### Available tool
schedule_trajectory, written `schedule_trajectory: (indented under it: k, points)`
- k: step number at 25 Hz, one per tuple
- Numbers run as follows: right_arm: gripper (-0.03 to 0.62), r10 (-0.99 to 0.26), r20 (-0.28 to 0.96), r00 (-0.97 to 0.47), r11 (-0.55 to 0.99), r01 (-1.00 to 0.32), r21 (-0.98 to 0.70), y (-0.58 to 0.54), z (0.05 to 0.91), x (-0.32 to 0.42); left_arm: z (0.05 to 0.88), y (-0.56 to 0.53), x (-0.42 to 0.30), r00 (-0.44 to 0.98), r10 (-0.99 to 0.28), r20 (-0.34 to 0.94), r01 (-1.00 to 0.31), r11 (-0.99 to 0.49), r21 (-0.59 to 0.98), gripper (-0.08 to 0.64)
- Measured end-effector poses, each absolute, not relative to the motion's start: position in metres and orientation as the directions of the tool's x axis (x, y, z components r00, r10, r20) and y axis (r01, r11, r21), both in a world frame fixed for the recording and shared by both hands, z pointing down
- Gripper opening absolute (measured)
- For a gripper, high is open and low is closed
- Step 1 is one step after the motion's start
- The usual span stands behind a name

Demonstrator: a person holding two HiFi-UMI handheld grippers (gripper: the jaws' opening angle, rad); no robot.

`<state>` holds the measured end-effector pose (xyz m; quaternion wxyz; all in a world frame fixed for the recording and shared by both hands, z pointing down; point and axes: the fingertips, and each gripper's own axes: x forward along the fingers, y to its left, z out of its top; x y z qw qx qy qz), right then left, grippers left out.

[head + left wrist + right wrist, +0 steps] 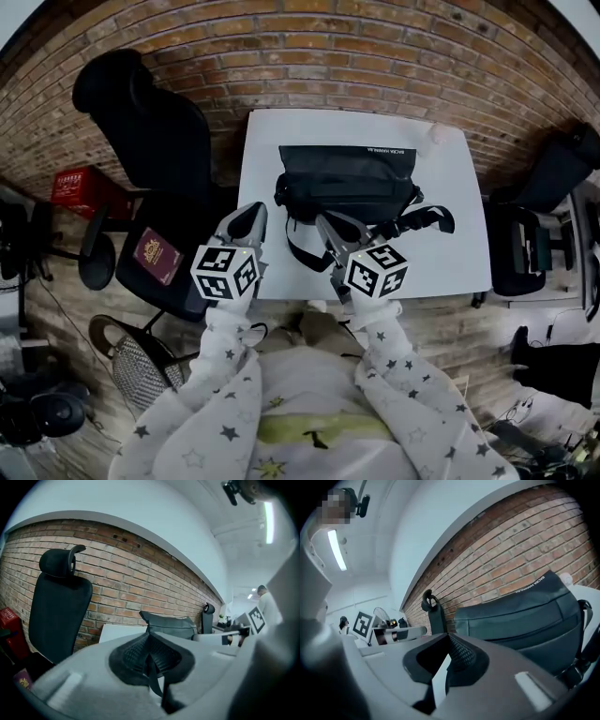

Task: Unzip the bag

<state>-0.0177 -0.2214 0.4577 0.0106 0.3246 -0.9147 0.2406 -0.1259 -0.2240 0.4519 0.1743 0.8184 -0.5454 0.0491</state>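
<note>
A black bag (345, 180) lies on the white table (450, 244), and its strap (427, 220) trails toward the near right. My left gripper (246, 221) hovers over the table's near left edge, just left of the bag. It is shut, with nothing between its fingers. My right gripper (332, 227) sits at the bag's near side, also shut and empty. The left gripper view shows the closed left gripper (150, 657) pointing toward the bag (171, 625), still some way ahead. In the right gripper view, the closed right gripper (451, 657) is close in front of the bag (525, 618).
A black office chair (141, 122) stands left of the table, with a dark red booklet (157, 255) on a seat beside it. A red box (84, 192) is on the floor at far left and a mesh basket (141, 370) at lower left. Another chair (553, 178) stands to the right.
</note>
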Motion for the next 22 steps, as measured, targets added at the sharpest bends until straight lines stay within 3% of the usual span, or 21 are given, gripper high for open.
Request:
schedule_trajectory:
  k: [3, 5, 12, 22]
  points:
    - [0.033, -0.534, 0.219, -0.817, 0.690, -0.571, -0.445, -0.223, 0.473, -0.029, 0.452, -0.233, -0.125, 0.390, -0.880, 0.271, -0.914, -0.334, 0.230, -0.002]
    - [0.112, -0.506, 0.236, -0.830, 0.693, -0.553, -0.462, -0.221, 0.483, -0.036, 0.453, -0.236, -0.125, 0.381, -0.884, 0.270, -0.917, -0.323, 0.235, 0.014]
    - [0.150, -0.482, 0.273, -0.833, 0.675, -0.551, -0.491, -0.223, 0.504, -0.056, 0.452, -0.246, -0.122, 0.405, -0.877, 0.259, -0.906, -0.348, 0.241, 0.055]
    - [0.164, -0.478, 0.359, -0.801, 0.574, -0.595, -0.563, -0.225, 0.529, -0.057, 0.452, -0.280, -0.098, 0.483, -0.835, 0.263, -0.868, -0.419, 0.265, 0.177]
